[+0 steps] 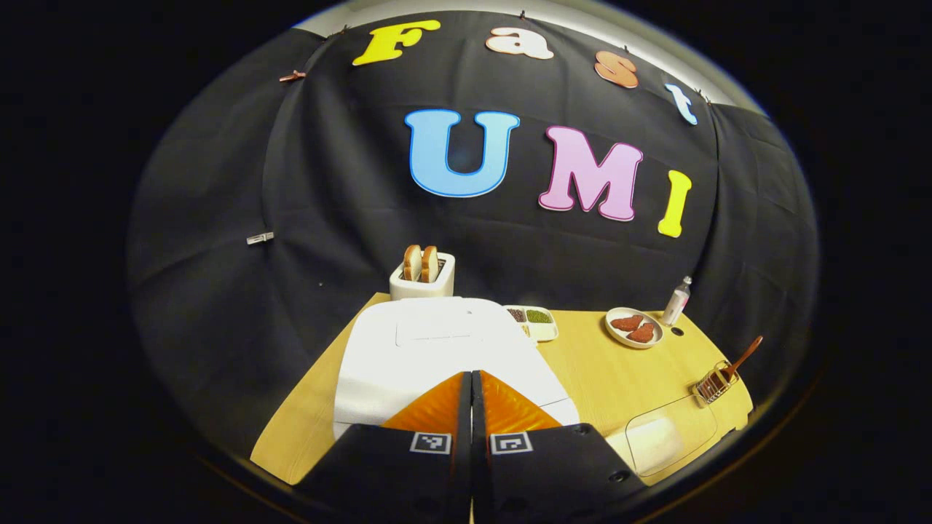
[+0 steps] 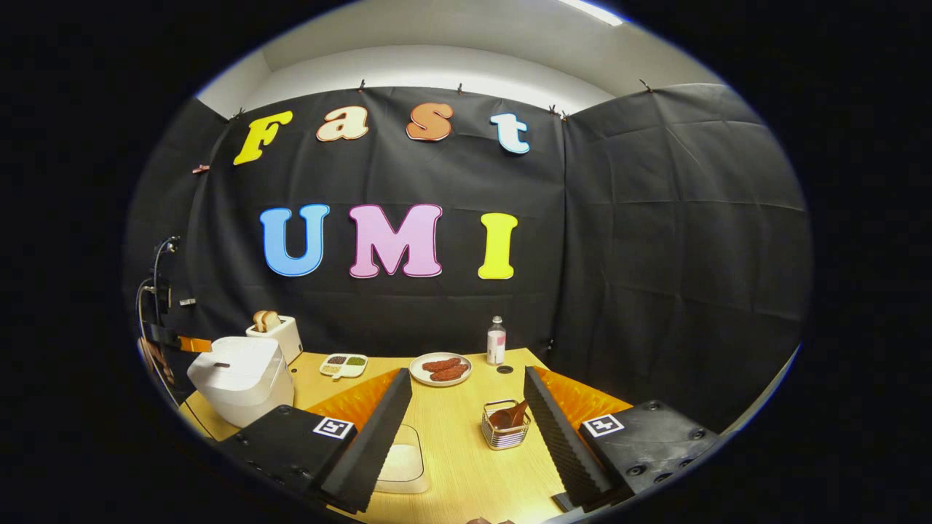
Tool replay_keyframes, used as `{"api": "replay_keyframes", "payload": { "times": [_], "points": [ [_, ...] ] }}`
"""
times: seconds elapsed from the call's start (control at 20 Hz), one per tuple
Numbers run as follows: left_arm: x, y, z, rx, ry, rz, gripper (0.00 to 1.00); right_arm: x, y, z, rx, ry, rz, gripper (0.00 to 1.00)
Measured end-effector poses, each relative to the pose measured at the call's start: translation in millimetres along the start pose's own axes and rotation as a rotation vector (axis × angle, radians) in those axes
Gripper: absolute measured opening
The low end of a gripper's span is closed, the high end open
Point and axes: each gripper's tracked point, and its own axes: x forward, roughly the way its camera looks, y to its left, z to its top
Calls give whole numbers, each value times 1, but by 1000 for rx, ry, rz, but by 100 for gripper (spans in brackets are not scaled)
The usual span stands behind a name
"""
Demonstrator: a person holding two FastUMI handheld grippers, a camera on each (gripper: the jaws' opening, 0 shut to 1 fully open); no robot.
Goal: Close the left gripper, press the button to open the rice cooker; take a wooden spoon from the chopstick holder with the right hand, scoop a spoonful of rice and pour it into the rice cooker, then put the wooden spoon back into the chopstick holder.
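My left gripper (image 1: 471,378) has its orange-backed fingers pressed together with nothing between them, poised just above the closed white rice cooker (image 1: 444,349), which blocks most of the near surface from that camera. My right gripper (image 2: 466,407) is spread wide and empty, and between its ribbed black fingers I see the wire chopstick holder (image 2: 505,426) standing on the pale wooden surface (image 2: 466,466), the wooden spoon (image 2: 518,413) leaning inside it. Just left of the holder lies a clear container of rice (image 2: 402,458), partly hidden behind my left-hand finger in the right gripper view. In the left gripper view the same holder (image 1: 716,382) sits near the far right corner with the spoon handle (image 1: 743,356) slanting up and outward. Farther back I see a plate with two reddish-brown pieces (image 2: 440,369), a small bottle (image 2: 496,340), a divided dish of beans or grains (image 2: 344,364), and a white toaster (image 2: 277,335) with two slices of bread upright in it. Black cloth walls the booth on all sides, with white ceiling above. Each gripper carries square black-and-white markers; I can't make out the bottle's label.
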Motion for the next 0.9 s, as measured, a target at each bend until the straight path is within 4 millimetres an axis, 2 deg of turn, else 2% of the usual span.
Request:
{"api": "replay_keyframes", "payload": {
  "times": [0.25,0.4,0.45,0.5,0.75,0.9],
  "points": [
    [34,10,-28,-45,133,14,5,-1,-1,-6,-13,21,-11,98],
    [34,11,-26,-31,136,14,5,0,-1,-9,-26,28,-15,98],
    [35,10,-29,-18,147,14,10,1,0,-10,-27,30,-12,98],
    [34,10,-31,-6,151,10,6,2,3,-12,-24,34,-8,98],
    [33,11,-39,-58,171,8,7,6,15,-15,-26,40,20,98],
    [34,9,-33,-49,162,16,7,4,20,-14,-41,40,37,98]
  ]
}}
